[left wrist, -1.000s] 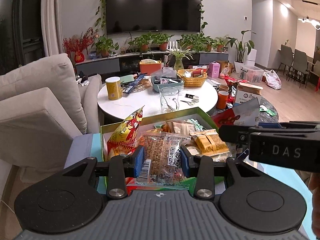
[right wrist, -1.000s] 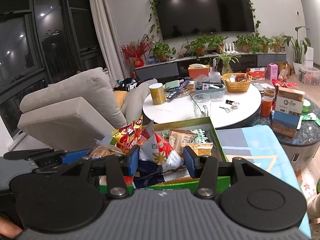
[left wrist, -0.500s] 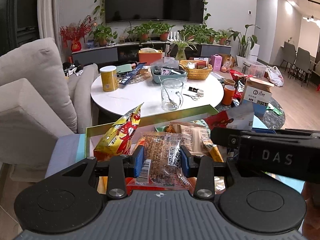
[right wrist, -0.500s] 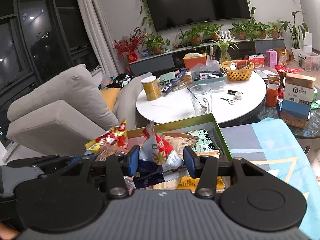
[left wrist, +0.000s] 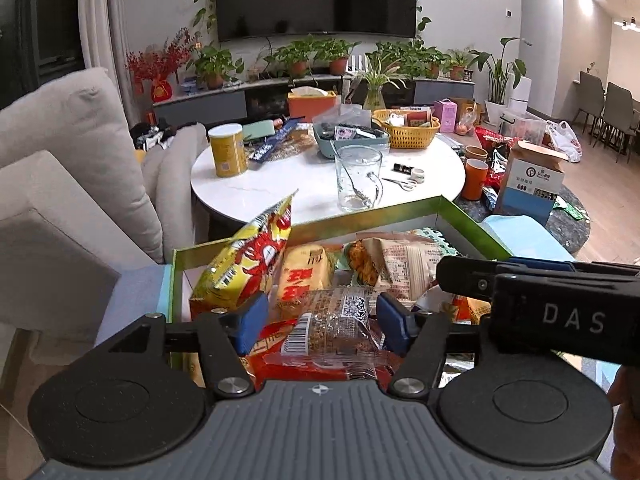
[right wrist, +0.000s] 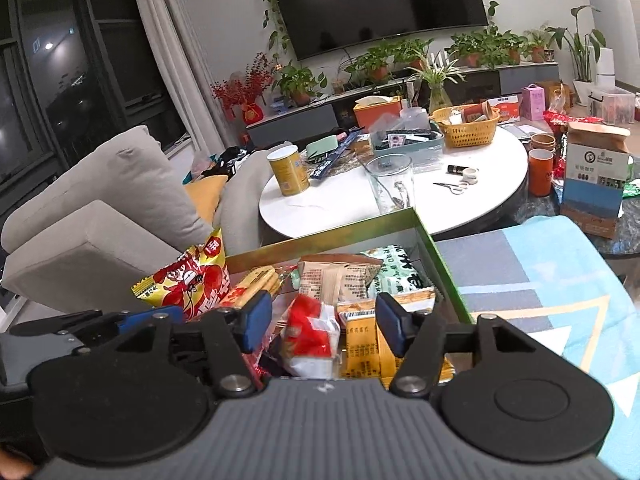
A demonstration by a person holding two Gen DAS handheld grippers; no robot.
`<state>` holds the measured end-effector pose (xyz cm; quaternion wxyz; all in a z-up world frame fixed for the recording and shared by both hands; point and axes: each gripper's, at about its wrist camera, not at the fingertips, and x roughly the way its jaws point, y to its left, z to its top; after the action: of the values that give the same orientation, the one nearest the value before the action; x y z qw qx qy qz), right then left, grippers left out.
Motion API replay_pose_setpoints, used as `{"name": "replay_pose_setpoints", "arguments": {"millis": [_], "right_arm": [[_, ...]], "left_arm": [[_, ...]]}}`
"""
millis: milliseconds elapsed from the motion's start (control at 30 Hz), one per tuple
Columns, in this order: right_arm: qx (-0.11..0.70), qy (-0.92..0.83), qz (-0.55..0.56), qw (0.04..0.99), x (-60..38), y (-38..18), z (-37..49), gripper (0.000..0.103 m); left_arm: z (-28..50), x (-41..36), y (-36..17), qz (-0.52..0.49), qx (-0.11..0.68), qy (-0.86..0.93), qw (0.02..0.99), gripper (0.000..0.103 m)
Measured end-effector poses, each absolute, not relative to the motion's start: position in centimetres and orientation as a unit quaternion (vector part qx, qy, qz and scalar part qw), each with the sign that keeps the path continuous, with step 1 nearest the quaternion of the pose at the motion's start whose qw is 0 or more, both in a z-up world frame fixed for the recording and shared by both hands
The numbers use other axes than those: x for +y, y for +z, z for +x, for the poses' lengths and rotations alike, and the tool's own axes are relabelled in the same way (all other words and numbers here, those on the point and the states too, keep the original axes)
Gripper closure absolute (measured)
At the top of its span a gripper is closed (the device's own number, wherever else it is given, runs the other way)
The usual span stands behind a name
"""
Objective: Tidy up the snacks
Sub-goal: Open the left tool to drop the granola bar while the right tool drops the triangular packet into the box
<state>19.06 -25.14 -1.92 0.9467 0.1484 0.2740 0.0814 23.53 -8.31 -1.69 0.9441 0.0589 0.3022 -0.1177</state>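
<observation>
Left tongs (left wrist: 318,322) are opening, pads clear of the clear cracker packet (left wrist: 332,326) lying between them in the green box (left wrist: 460,216). Right tongs (right wrist: 318,322) stand spread, a red-and-white packet (right wrist: 312,336) loose between them.

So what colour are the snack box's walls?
Green outside, white inside; the snack box shows best in the right wrist view.
</observation>
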Motion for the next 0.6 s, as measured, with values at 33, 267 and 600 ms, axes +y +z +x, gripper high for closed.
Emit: {"name": "replay_pose_setpoints", "arguments": {"millis": [33, 267, 600], "right_arm": [[0.274, 0.080, 0.149, 0.947, -25.2, -1.8, 19.0, 0.045], [0.274, 0.078, 0.152, 0.946, -25.5, -1.0, 17.7, 0.045], [0.264, 0.076, 0.145, 0.951, -25.3, 0.6, 13.1, 0.045]], "left_arm": [[23.4, -8.3, -1.6, 0.062, 0.300, -0.116, 0.945, 0.045], [21.4, -7.5, -0.8, 0.062, 0.289, -0.100, 0.950, 0.028], [16.2, -6.6, 0.9, 0.063, 0.275, -0.080, 0.956, 0.025]]}}
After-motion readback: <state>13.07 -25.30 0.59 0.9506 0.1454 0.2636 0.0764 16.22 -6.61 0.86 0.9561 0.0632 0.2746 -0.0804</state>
